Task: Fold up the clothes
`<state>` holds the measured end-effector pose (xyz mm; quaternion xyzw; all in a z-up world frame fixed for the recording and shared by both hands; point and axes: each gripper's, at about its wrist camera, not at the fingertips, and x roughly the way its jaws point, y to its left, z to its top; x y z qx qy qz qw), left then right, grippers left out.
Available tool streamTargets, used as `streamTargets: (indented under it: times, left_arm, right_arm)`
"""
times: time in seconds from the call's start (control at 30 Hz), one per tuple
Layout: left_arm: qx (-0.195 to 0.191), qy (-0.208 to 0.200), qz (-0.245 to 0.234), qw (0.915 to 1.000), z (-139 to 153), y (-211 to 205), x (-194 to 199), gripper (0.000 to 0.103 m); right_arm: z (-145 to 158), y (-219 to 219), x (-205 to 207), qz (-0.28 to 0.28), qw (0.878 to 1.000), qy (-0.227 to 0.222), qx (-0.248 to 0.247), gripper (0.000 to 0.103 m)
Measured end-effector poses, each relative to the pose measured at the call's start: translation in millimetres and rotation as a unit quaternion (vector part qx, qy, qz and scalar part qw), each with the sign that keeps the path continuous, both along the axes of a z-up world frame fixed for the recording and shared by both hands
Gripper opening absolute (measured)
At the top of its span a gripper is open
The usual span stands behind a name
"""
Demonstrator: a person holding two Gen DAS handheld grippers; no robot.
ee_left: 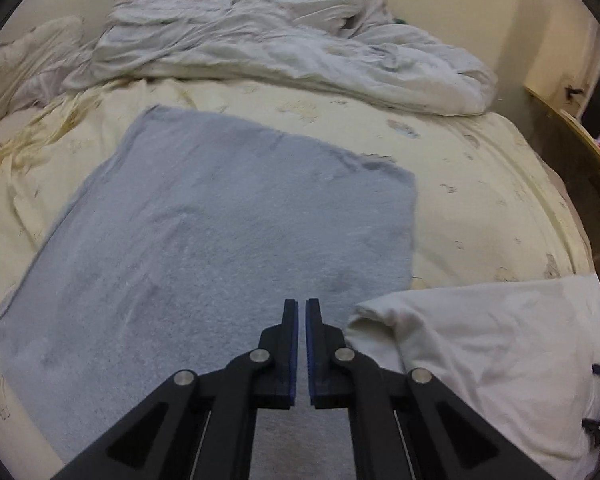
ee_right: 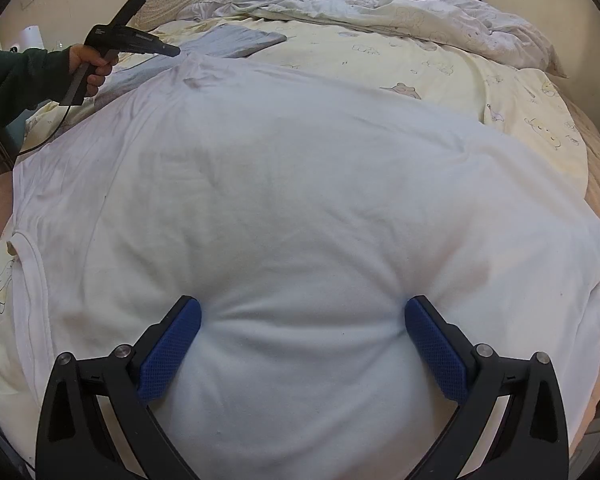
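Crumpled duvet (ee_left: 284,40) is lying at the bed's (ee_left: 480,184) far end. Left gripper (ee_left: 301,304) fingers are pressing together, empty, over the grey towel (ee_left: 220,216) running lengthwise away from me. Right gripper (ee_right: 302,312) fingers are spreading wide, pressing down on the white T-shirt (ee_right: 300,184) lying flat on the near bed, collar at left.

L gripper (ee_left: 302,307) (empty) over towel (ee_left: 204,232).

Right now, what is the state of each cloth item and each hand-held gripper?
Grey-blue terry towel: flat, folded.
White cotton T-shirt: spread out, unfolded.
Crumpled white duvet: bunched.
Left hand-held gripper: shut, empty.
Right hand-held gripper: open, pressing on the T-shirt.
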<state>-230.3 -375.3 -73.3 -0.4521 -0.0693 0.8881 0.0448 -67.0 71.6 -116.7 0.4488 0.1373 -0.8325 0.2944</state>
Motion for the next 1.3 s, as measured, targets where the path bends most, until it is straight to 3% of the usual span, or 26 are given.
streamTargets:
  times: [0.1,0.23,0.33,0.47,0.57,0.67,0.73,0.8,0.83,0.9,0.93,1.07,1.13,1.2,1.27,1.3]
  left_arm:
    - [0.049,0.008,-0.046,0.9977,4.3,18.6,-0.4,0.003]
    - [0.037,-0.007,-0.104,0.9939,-9.0,55.1,-8.9,0.003]
    - [-0.079,-0.028,-0.085,0.9928,-30.9,61.2,-20.5,0.002]
    - [-0.11,-0.016,-0.048,0.9927,-30.2,49.9,-32.9,0.002]
    - [-0.092,0.004,-0.011,0.9957,-13.1,33.2,-32.4,0.003]
    - [-0.009,0.016,0.024,0.9996,9.5,7.1,-19.4,0.004]
    - [0.037,0.01,-0.008,0.9992,15.2,15.8,-8.9,0.008]
    - [0.029,-0.003,-0.079,0.9964,9.7,45.2,3.6,0.009]
    - [0.019,-0.013,-0.114,0.9932,5.1,59.8,11.1,0.009]
    - [-0.066,-0.055,-0.14,0.9864,-19.7,84.3,19.3,0.009]
    - [-0.097,-0.08,-0.136,0.9827,-32.3,84.8,17.8,0.012]
    - [-0.065,-0.096,-0.038,0.9925,-20.7,51.1,28.6,0.012]
    - [-0.051,-0.094,-0.017,0.9941,-4.0,43.8,43.7,0.02]
    - [0.01,-0.099,-0.019,0.9949,15.0,37.8,70.6,0.03]
    - [0.011,-0.095,-0.02,0.9952,26.0,40.4,99.4,0.05]
    - [0.01,-0.094,-0.02,0.9953,30.8,42.2,113.9,0.053]
  right_arm:
    - [-0.3,0.2,-0.5,-0.001,1.0,0.0,-0.002,0.103]
    - [0.0,-0.3,-0.8,-0.001,1.0,0.0,-0.002,0.103]
    - [0.3,-0.4,-1.6,-0.001,1.0,0.0,-0.002,0.103]
    - [-0.2,-0.3,-2.6,-0.001,1.0,-0.002,-0.004,0.103]
    - [-0.3,-0.1,-3.4,-0.001,1.0,-0.002,-0.005,0.103]
    - [-0.4,-0.2,-3.7,-0.001,1.0,-0.002,-0.005,0.103]
    - [-0.5,0.1,-3.1,-0.002,1.0,0.0,-0.005,0.103]
    - [-0.7,0.1,-3.0,-0.002,1.0,0.001,-0.006,0.103]
    - [-0.8,0.2,-3.3,-0.003,1.0,0.001,-0.006,0.103]
    - [-0.8,-0.2,-3.6,-0.002,1.0,0.0,-0.005,0.103]
    - [-0.8,-0.3,-3.8,-0.002,1.0,-0.001,-0.005,0.103]
    - [2.1,-3.0,-8.4,-0.005,1.0,-0.02,0.013,0.103]
    - [8.3,-2.8,-9.6,-0.015,0.999,-0.04,0.019,0.103]
    - [24.3,4.2,-1.5,-0.024,0.999,-0.039,-0.002,0.102]
    - [40.8,12.5,10.1,-0.037,0.999,-0.024,-0.022,0.102]
    - [48.3,19.0,18.4,-0.05,0.998,-0.013,-0.028,0.103]
